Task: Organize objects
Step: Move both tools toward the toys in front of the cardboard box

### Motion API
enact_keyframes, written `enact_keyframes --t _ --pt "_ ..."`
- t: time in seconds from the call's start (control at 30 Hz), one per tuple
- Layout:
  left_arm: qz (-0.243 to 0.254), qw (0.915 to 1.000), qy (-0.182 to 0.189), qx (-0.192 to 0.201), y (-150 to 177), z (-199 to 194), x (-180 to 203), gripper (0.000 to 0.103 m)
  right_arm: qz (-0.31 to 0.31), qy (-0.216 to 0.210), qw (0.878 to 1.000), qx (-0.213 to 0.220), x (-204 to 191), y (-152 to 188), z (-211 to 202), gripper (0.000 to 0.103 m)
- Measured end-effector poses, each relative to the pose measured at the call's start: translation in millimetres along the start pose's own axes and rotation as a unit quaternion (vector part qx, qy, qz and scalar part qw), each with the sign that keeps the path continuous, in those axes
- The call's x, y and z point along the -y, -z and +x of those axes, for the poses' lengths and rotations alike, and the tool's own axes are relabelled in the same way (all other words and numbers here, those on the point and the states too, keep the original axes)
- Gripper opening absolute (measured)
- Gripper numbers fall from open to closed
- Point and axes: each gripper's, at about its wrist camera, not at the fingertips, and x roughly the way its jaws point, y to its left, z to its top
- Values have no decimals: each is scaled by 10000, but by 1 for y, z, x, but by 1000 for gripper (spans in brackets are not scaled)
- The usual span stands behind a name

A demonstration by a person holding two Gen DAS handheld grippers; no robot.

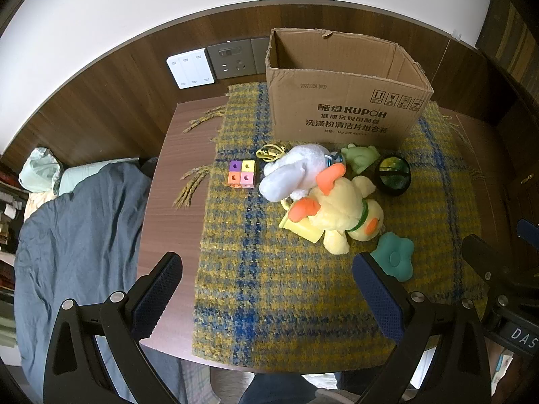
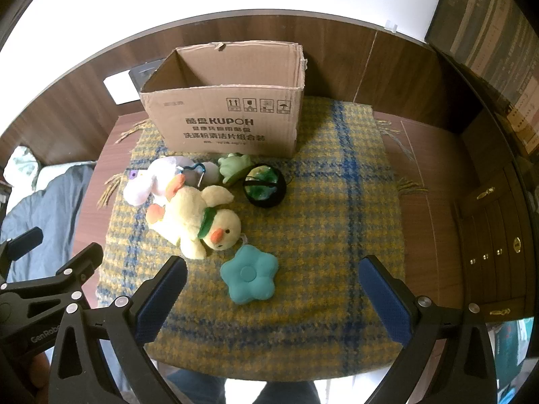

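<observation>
An open cardboard box (image 1: pixel 343 107) (image 2: pixel 229 121) stands at the back of a yellow-blue plaid mat (image 1: pixel 269 269) (image 2: pixel 320 219). In front of it lie a yellow duck plush (image 1: pixel 340 215) (image 2: pixel 195 219), a white plush (image 1: pixel 293 171) (image 2: pixel 148 181), a green frog toy (image 1: pixel 360 156) (image 2: pixel 234 166), a black-green ball (image 1: pixel 394 175) (image 2: pixel 264 185), a teal flower cushion (image 1: pixel 395 256) (image 2: pixel 251 277), a block of coloured cubes (image 1: pixel 242 174) and a yellow cord (image 1: pixel 269 151). My left gripper (image 1: pixel 267 289) is open and empty above the mat's near part. My right gripper (image 2: pixel 273 293) is open and empty, just before the flower cushion.
The mat lies on a brown wooden table (image 1: pixel 168 202) against a wood-panelled wall with switches and sockets (image 1: pixel 215 64). A bed with a grey-blue cover (image 1: pixel 77 235) is to the left. A dark cabinet with brass handles (image 2: pixel 495 245) is to the right.
</observation>
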Motion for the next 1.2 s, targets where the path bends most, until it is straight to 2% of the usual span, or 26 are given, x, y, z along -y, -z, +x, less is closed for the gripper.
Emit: enact_keyframes --t 0.53,0.6,1.2 --pt "39 9999 -90 -21 0 17 -4 103 -60 -35 9999 -151 -1 2 17 102" --pt "24 10000 -81 0 0 19 -4 103 -427 -156 9987 -248 -3 2 21 102" --pt "30 10000 -10 21 6 64 -8 103 -660 -113 9958 -623 -24 10 81 102"
